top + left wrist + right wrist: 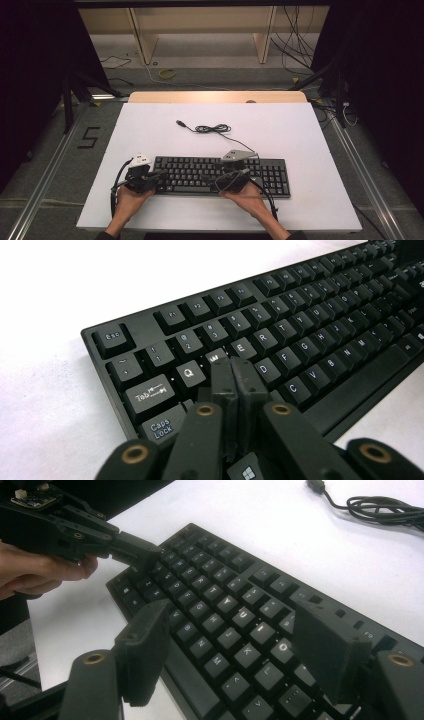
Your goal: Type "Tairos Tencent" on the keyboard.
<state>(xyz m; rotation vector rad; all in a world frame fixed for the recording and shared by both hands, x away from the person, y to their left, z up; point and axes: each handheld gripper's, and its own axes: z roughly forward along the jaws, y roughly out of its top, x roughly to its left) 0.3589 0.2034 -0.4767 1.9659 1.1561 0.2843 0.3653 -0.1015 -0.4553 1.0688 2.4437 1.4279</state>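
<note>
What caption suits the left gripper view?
Shut tool poised over a black keyboard, tips by the W key.

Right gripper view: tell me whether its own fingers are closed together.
No: the right gripper has its fingers spread wide apart above the keyboard.

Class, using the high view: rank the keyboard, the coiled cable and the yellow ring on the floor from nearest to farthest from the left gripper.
1. keyboard: directly under the left gripper, at its left end.
2. coiled cable: on the table beyond the keyboard.
3. yellow ring: on the floor past the table's far edge.
</note>
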